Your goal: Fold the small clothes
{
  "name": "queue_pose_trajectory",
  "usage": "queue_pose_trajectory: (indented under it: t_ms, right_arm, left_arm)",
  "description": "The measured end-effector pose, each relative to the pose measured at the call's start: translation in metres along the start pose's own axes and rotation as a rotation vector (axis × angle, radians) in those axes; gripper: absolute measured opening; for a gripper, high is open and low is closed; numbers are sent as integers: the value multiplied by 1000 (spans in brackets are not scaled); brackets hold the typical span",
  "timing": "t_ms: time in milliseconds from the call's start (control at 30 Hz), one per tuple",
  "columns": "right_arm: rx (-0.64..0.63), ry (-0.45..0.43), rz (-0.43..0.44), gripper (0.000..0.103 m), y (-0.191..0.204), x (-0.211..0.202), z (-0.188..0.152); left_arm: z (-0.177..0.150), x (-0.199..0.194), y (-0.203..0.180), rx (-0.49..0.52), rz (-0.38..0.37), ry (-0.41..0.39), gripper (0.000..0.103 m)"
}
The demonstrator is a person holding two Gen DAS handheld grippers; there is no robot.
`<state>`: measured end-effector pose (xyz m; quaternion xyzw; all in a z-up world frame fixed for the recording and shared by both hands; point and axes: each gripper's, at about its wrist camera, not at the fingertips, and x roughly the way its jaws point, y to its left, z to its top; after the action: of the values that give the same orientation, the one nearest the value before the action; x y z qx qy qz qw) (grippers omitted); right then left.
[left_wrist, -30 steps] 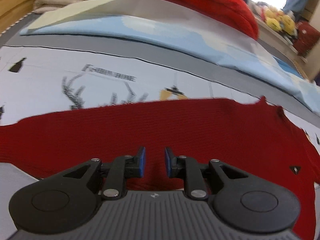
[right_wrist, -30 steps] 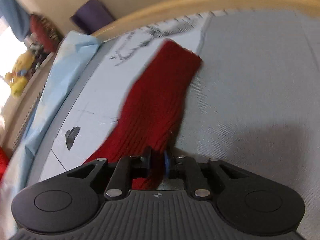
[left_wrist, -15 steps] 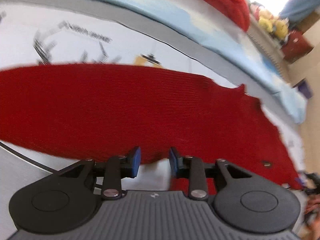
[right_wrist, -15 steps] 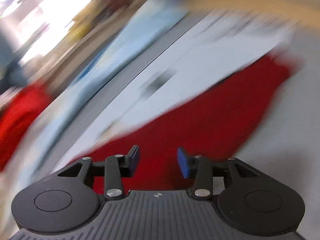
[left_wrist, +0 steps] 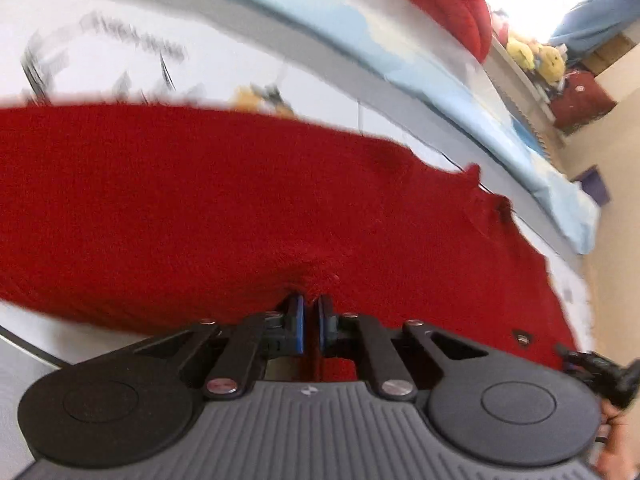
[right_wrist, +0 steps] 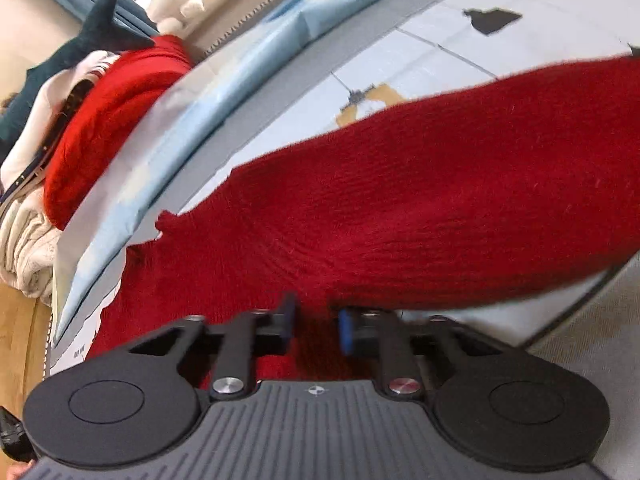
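A dark red knitted garment (left_wrist: 224, 208) lies spread flat on a white printed sheet. My left gripper (left_wrist: 309, 322) is shut on the near edge of the garment, and the knit puckers at the blue pads. In the right wrist view the same red garment (right_wrist: 420, 208) stretches from lower left to upper right. My right gripper (right_wrist: 314, 326) is open, its blue pads apart over the garment's near edge, with red knit between them but not pinched.
A light blue folded sheet (left_wrist: 420, 64) runs along the far side. A bright red sweater (right_wrist: 112, 116) lies on a pile of cream knits (right_wrist: 24, 248). Yellow plush toys (left_wrist: 536, 60) sit on a shelf behind. A grey cloth (right_wrist: 592, 344) lies at right.
My left gripper went from open to shut on the garment's near edge. My right gripper let go of the sleeve end, opened, and swung along the garment toward its middle.
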<state>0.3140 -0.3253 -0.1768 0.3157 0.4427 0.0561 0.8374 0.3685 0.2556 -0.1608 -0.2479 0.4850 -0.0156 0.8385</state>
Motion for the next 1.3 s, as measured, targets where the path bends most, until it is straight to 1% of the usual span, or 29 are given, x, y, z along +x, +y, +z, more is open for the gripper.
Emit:
queue_pose_trajectory:
  t_ms: [33, 67, 100, 133, 167, 200, 233, 300, 333, 400, 433, 467, 500, 533, 600, 633, 733, 767, 800, 833, 867, 933, 1000, 1067, 1100, 1167, 1200, 1233, 1300]
  right_arm:
    - [-10, -2, 9, 13, 0, 2, 5]
    - [-34, 2, 7, 13, -1, 3, 6]
    - [-92, 10, -37, 14, 3, 5, 6]
    - [-148, 18, -78, 14, 7, 9, 5]
    - [-183, 17, -89, 14, 10, 10, 3]
    - [-202, 21, -98, 14, 13, 10, 3]
    - [-230, 33, -109, 14, 16, 8, 2]
    - [-294, 58, -137, 14, 20, 7, 0]
    - [-330, 76, -156, 14, 22, 5, -2]
    - [-395, 101, -171, 14, 22, -1, -10]
    - [-437, 113, -188, 14, 25, -5, -14]
    - [-461, 125, -197, 14, 25, -8, -18]
    - [-487, 140, -205, 15, 26, -14, -22]
    - [-525, 149, -221, 20, 28, -19, -26]
    - [-603, 132, -272, 25, 35, -30, -35]
    - [-621, 120, -270, 25, 40, -37, -39]
    - [-669, 134, -146, 23, 53, -57, -55]
    - [-711, 174, -149, 23, 54, -58, -65]
    - [-762, 216, -209, 26, 52, -54, -76]
    - [-805, 250, -282, 35, 46, -50, -86]
    - [-807, 242, -296, 35, 42, -52, -91]
    - [-751, 233, -262, 35, 41, -65, -87]
    - [-752, 218, -209, 34, 41, -79, -89]
    - [-786, 297, -240, 34, 34, -79, -97]
    - [-818, 344, -271, 36, 29, -77, -103]
    - [-827, 350, -256, 39, 25, -85, -100]
    - [-796, 358, -270, 45, 22, -88, -92]
    - [-771, 344, -283, 45, 20, -93, -85]
    - [-744, 291, -291, 45, 19, -105, -69]
  left_arm:
    - [1, -4, 2, -5, 30, -27, 0]
    - [2, -12, 2, 18, 146, -86, 0]
    - [4, -16, 4, 57, 235, -117, 0]
    - [6, -15, 11, 42, 247, -102, 0]
    - [8, -13, 21, -23, 170, -30, 0]
    - [9, -11, 28, -77, 40, 49, 1]
    - [8, -15, 24, -65, -28, 65, 2]
    - [2, -30, -4, 116, 12, -2, 5]
    - [-3, -34, -16, 184, 2, -4, 5]
    - [-15, -30, -23, 208, -93, 70, 11]
    - [-22, -26, -26, 232, -101, 115, 11]
    - [-30, -20, -30, 285, -52, 153, 11]
    - [-39, -12, -31, 346, 30, 197, 14]
    - [-46, -8, -29, 382, 82, 227, 26]
    - [-46, -17, -28, 367, 71, 218, 25]
    - [-47, -23, -28, 362, 65, 221, 25]
    - [-54, -39, -35, 426, -8, 220, 25]
    - [-61, -40, -37, 455, -12, 240, 25]
    - [-69, -37, -39, 493, 8, 273, 25]
    - [-75, -33, -41, 527, 46, 305, 25]
    - [-81, -30, -41, 551, 85, 331, 25]
    - [-82, -37, -40, 539, 69, 334, 25]
    - [-81, -46, -44, 551, 36, 320, 25]
    - [-83, -48, -49, 574, 19, 328, 27]
    - [-87, -45, -48, 587, 35, 353, 27]
    - [-98, -36, -48, 630, 117, 401, 33]
    - [-97, -39, -53, 631, 130, 395, 32]
    - [-95, -44, -60, 625, 136, 383, 32]
    - [-85, -71, -84, 621, 116, 275, 32]
